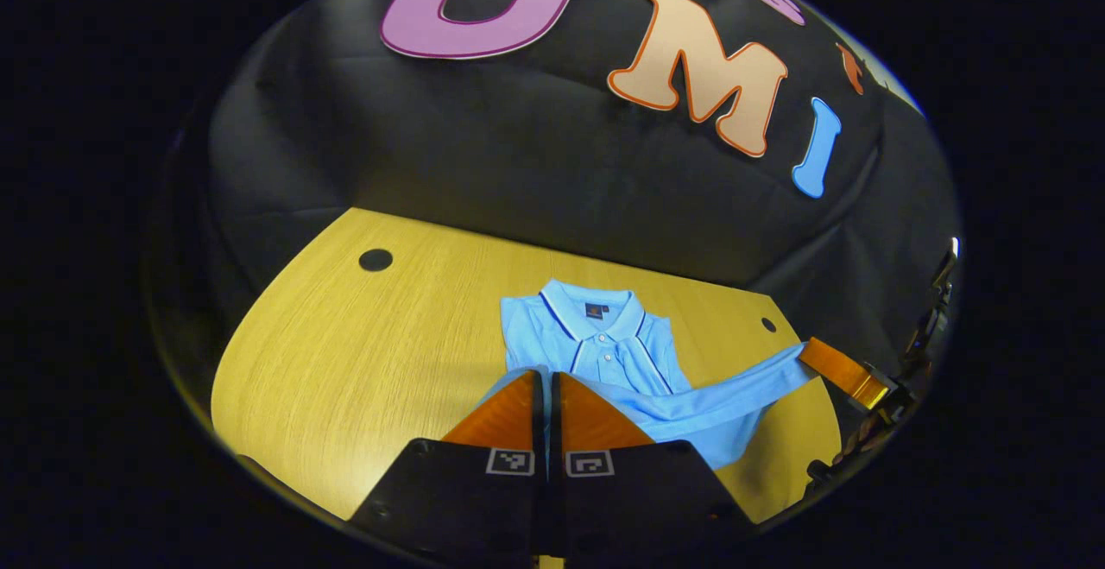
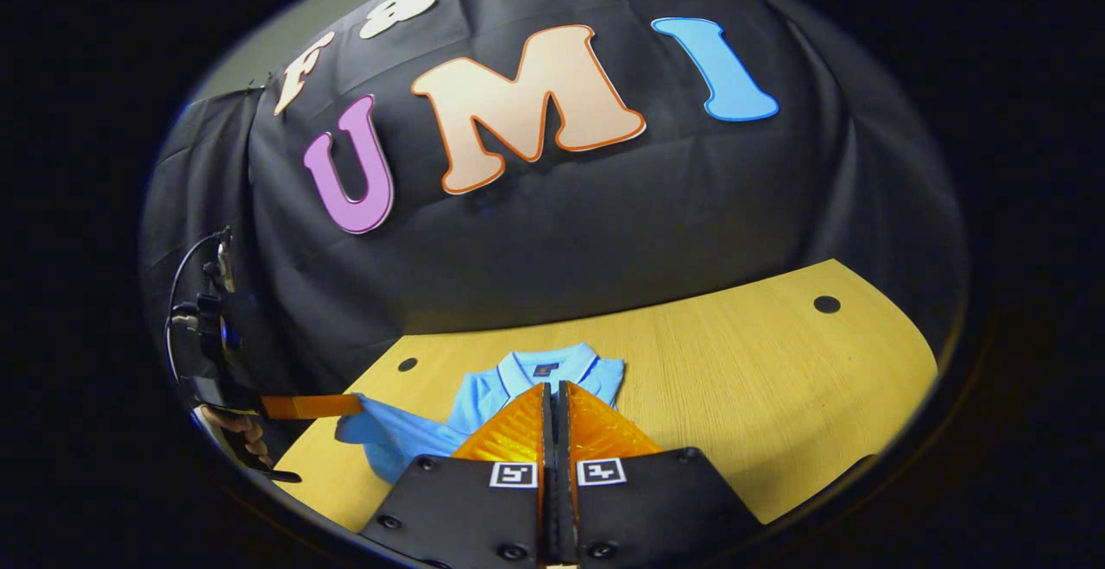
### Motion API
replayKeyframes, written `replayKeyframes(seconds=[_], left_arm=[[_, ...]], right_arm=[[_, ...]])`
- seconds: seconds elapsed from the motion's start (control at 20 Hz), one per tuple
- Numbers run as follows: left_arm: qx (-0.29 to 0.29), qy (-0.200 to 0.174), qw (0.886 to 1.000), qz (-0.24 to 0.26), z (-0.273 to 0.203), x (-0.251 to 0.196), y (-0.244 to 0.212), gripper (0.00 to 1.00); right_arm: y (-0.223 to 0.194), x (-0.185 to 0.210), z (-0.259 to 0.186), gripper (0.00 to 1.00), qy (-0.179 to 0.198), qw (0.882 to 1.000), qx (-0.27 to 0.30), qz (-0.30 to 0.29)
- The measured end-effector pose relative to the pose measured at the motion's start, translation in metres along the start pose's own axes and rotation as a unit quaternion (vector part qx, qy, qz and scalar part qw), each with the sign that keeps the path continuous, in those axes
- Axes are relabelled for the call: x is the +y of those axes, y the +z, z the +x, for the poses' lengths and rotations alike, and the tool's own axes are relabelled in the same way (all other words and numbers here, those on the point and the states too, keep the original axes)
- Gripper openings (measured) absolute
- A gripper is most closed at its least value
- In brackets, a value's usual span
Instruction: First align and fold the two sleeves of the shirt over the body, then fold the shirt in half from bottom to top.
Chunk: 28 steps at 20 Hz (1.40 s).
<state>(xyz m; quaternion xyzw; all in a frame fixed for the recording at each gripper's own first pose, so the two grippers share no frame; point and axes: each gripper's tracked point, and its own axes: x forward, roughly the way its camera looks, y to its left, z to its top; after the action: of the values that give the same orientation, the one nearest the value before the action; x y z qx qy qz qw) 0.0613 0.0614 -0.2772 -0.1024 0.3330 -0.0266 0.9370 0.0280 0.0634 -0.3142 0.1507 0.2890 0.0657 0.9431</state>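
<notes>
- Blue polo shirt (image 1: 604, 344) lies flat on my wooden worktop (image 1: 345, 353), collar toward the black cloth wall (image 1: 518, 163) at the back.
- From the left claw view, my left claw (image 1: 547, 379) sits low over the shirt's left side; its two fingers are pressed together with almost no gap, and blue cloth shows at their tips, so it looks pinched on the fabric there, though the contact itself is hidden from me.
- Left of the shirt in that view, a round dark hole (image 1: 375, 260) marks the bare worktop; a smaller one sits near the far right edge.
- Moving right in the same view, one sleeve (image 1: 742, 388) is drawn out in a long band toward the right claw (image 1: 807, 353), whose fingers are clamped on the sleeve's end.
- From the right claw view, the left claw appears at the far left, held by a hand (image 2: 246, 431), with its fingers closed on the end of a stretched sleeve (image 2: 380, 431) just off the worktop's edge.
- At the centre of that view the shirt's collar (image 2: 544, 366) shows just beyond my right claw's closed fingertips.
- To the right, bare wood runs on to another hole near the far corner.
</notes>
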Motion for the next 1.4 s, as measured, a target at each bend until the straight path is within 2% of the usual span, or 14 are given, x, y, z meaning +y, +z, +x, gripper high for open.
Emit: replayKeyframes(seconds=[0.3,0.5,0.55,0.65,0.7,0.75,0.8,0.9,0.95,1.05,1.15,1.25,1.4], left_arm=[[-0.004,0.0,1.0,0.015,0.081,0.032,0.04,0.0],[0.035,0.011,0.999,0.036,0.113,0.045,0.023,0.0],[0.037,0.011,0.999,0.031,0.113,0.044,0.019,0.0],[0.029,0.006,0.999,0.017,0.103,0.037,0.022,0.0],[0.019,-0.004,1.0,0.015,0.099,0.029,0.022,0.12],[0.001,0.002,1.0,0.022,0.084,0.024,0.028,0.48],[-0.019,0.007,0.999,0.035,0.064,0.017,0.036,0.84],[-0.071,0.029,0.995,0.062,0.026,0.0,0.051,0.93],[-0.099,0.039,0.992,0.074,0.002,-0.013,0.058,0.93],[-0.151,0.057,0.982,0.097,-0.054,-0.038,0.067,0.95],[-0.194,0.076,0.972,0.105,-0.103,-0.059,0.072,0.94],[-0.22,0.073,0.969,0.09,-0.147,-0.083,0.066,0.94],[-0.256,0.07,0.959,0.098,-0.202,-0.099,0.066,0.94]], right_arm=[[-0.017,-0.025,0.092,0.02,-0.045,0.999,0.022,-0.01],[-0.045,-0.055,0.122,0.04,-0.087,0.994,0.062,0.013],[-0.048,-0.059,0.12,0.18,-0.09,0.994,0.066,0.014],[-0.039,-0.057,0.111,0.57,-0.086,0.995,0.058,0.007],[-0.03,-0.051,0.098,0.76,-0.077,0.996,0.043,0.0],[-0.016,-0.046,0.085,0.96,-0.07,0.997,0.023,-0.008],[0.0,-0.04,0.066,0.99,-0.062,0.998,0.003,-0.019],[0.04,-0.024,0.018,0.98,-0.048,0.996,-0.055,-0.045],[0.061,-0.018,-0.01,0.97,-0.046,0.993,-0.088,-0.065],[0.102,0.002,-0.075,0.98,-0.032,0.981,-0.158,-0.107],[0.126,0.033,-0.144,0.97,-0.001,0.969,-0.207,-0.132],[0.134,0.055,-0.195,0.94,0.025,0.963,-0.23,-0.136],[0.133,0.066,-0.238,0.98,0.029,0.963,-0.239,-0.118]])
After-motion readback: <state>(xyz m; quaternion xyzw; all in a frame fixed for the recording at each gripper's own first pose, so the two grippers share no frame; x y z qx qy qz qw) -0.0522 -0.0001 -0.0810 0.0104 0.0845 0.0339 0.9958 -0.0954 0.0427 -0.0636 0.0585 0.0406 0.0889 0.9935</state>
